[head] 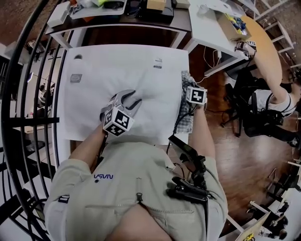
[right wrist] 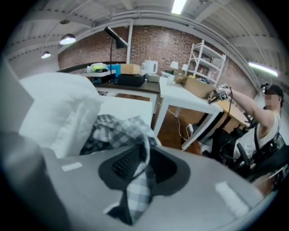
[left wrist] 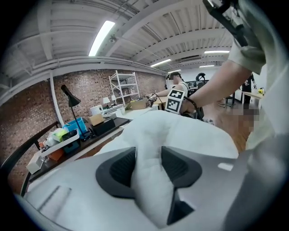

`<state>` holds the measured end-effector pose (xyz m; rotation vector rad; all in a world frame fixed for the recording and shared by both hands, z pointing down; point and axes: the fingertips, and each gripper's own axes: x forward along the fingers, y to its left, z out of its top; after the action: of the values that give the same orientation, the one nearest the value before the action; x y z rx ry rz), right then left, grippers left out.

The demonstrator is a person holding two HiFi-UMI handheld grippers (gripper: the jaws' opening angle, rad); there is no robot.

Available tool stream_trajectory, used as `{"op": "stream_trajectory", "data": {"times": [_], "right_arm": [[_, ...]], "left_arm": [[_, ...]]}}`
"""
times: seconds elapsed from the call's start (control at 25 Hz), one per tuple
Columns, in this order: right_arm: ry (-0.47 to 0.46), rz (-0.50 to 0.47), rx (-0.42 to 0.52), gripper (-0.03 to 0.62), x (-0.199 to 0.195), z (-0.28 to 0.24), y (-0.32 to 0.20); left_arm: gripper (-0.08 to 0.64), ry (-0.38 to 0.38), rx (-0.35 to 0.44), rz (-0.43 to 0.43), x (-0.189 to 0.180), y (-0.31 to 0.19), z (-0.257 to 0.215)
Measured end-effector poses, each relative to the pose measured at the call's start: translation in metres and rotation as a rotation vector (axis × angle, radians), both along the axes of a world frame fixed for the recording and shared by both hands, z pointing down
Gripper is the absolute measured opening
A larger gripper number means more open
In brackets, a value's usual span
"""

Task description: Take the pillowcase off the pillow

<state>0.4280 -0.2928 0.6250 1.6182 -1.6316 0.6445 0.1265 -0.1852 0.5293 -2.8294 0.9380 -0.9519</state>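
Note:
A white pillow lies on the white table in front of me. My left gripper is shut on a pinched fold of the pillow; white cloth fills the gap of the left gripper. The black-and-white checked pillowcase is bunched at the pillow's right end. My right gripper is shut on it. In the right gripper view a strip of the pillowcase runs through the right gripper, with the pillow to its left.
A black desk with clutter runs along the table's far side, and a desk lamp stands on it. A white desk is at the far right, where a person sits. Black metal rails curve along the left.

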Motion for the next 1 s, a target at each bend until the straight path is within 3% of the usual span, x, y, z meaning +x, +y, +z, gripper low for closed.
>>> {"op": "stream_trajectory", "data": {"times": [0.08,0.2,0.28,0.36,0.44,0.52,0.6,0.68,0.84,1.0], "right_arm": [[-0.039,-0.008,0.083,0.11,-0.007,-0.022,0.005],[-0.064,-0.095,0.259,0.11,-0.043,-0.081,0.024],[-0.096,-0.203,0.367,0.104,-0.09,-0.12,0.052],[-0.155,-0.341,0.445,0.057,-0.153,-0.147,0.097],[-0.223,-0.479,0.465,0.026,-0.22,-0.157,0.149],[-0.251,-0.571,0.417,0.012,-0.263,-0.142,0.189],[-0.211,-0.604,0.351,0.005,-0.275,-0.115,0.207],[-0.122,-0.612,0.314,0.005,-0.268,-0.092,0.204],[0.023,-0.618,0.304,0.005,-0.243,-0.059,0.173],[0.177,-0.595,0.344,0.005,-0.23,-0.048,0.138]], "left_arm": [[0.224,0.023,0.017,-0.012,0.002,-0.002,-0.012],[0.244,0.073,0.053,-0.084,-0.01,0.001,-0.039],[0.239,0.098,0.081,-0.161,-0.031,0.009,-0.057],[0.209,0.105,0.093,-0.272,-0.064,0.026,-0.064],[0.162,0.106,0.092,-0.41,-0.103,0.047,-0.06],[0.092,0.105,0.097,-0.546,-0.14,0.066,-0.055],[0.037,0.096,0.109,-0.64,-0.169,0.077,-0.047],[0.006,0.072,0.097,-0.675,-0.188,0.082,-0.03],[0.006,0.023,0.032,-0.636,-0.189,0.067,0.014],[0.006,0.044,0.006,-0.569,-0.169,0.052,0.033]]}}
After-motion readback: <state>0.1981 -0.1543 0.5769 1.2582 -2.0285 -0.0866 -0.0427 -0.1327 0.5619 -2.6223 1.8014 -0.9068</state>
